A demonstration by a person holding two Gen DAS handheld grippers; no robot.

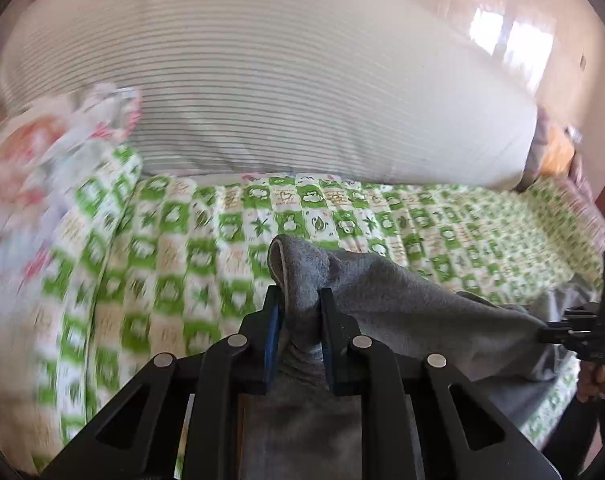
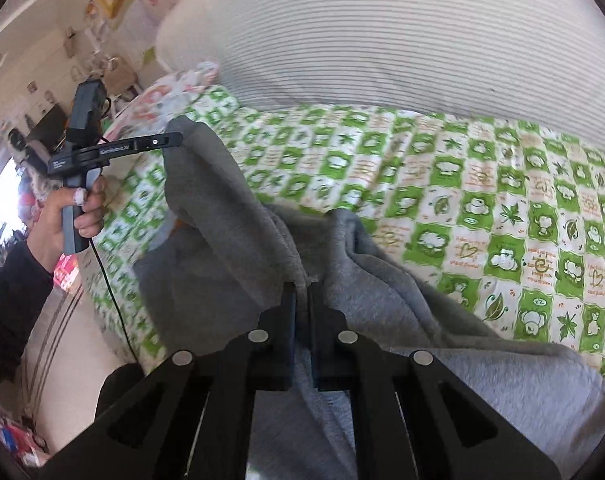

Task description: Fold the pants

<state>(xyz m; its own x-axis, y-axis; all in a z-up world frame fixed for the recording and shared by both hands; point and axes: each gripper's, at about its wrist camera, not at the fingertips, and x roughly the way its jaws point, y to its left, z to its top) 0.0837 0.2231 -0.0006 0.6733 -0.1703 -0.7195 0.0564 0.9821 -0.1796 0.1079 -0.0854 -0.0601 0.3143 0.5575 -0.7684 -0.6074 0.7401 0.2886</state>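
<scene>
The grey pants (image 1: 402, 292) hang between my two grippers above a bed with a green and white checked sheet (image 1: 206, 240). My left gripper (image 1: 301, 300) is shut on one bunched edge of the pants, which sticks up past the fingertips. My right gripper (image 2: 301, 292) is shut on another edge of the pants (image 2: 230, 248). In the right wrist view the left gripper (image 2: 176, 139) shows at the left, held by a hand, with the cloth stretched from it. The right gripper (image 1: 548, 330) shows at the right edge of the left wrist view.
A large white striped mattress or bolster (image 1: 286, 92) lies along the far side of the bed. A floral cloth (image 1: 62, 148) is bunched at the left. The bed's edge and the floor (image 2: 62, 344) are at the left of the right wrist view.
</scene>
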